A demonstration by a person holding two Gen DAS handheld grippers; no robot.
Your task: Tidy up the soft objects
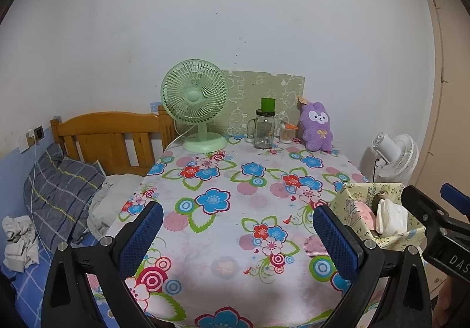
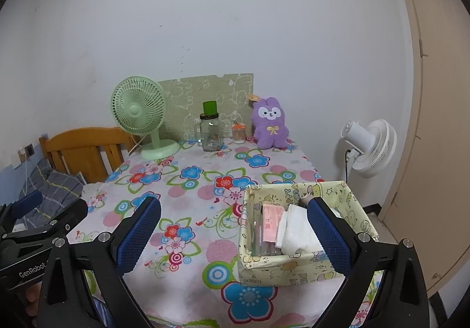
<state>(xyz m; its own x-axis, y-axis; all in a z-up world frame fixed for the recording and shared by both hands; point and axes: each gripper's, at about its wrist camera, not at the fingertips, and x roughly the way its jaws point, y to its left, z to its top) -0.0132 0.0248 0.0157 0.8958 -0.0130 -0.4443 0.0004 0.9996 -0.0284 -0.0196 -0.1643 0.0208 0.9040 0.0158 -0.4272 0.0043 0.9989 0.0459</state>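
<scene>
Both grippers hover over a floral-clothed table [image 1: 235, 181] with fingers spread wide, holding nothing. Far beyond the left gripper [image 1: 238, 237], a purple plush bunny [image 1: 316, 126] sits upright against the wall. The right gripper [image 2: 233, 235] has a yellow fabric box [image 2: 293, 263] by its right finger, holding white cloth [image 2: 296, 229].

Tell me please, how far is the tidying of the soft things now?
Done: white cloths and a pink item lie inside the yellow fabric box. In hand: nothing; the left hand-held gripper and right hand-held gripper are open and empty. Left: the purple plush bunny stands at the table's far edge.
</scene>
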